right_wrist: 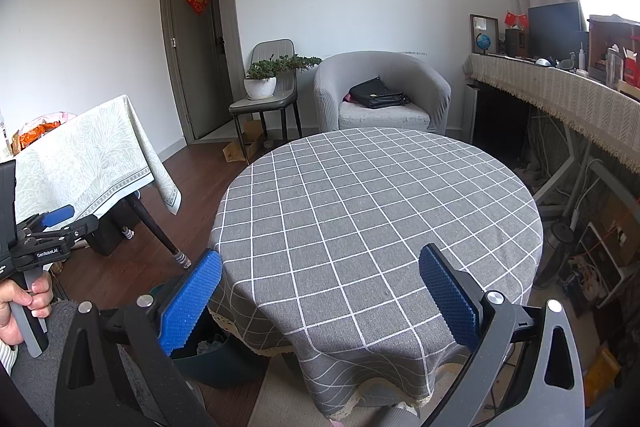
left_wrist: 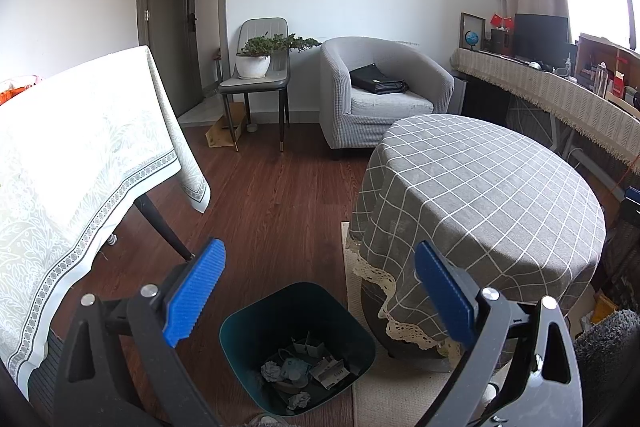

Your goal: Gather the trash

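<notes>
The trash [left_wrist: 298, 373], crumpled paper and small cartons, lies at the bottom of the dark bin [left_wrist: 240, 323], which stands on the floor against the near left edge of the round table [right_wrist: 380, 211]. The table's checked top shows nothing left to pick up. The left claw [left_wrist: 318, 293] hangs over the bin, spread and empty; the right claw [right_wrist: 320, 301] hovers over the table's near edge, also spread and empty. Collection looks finished here; the next move would be checking other surfaces for leftover scraps.
</notes>
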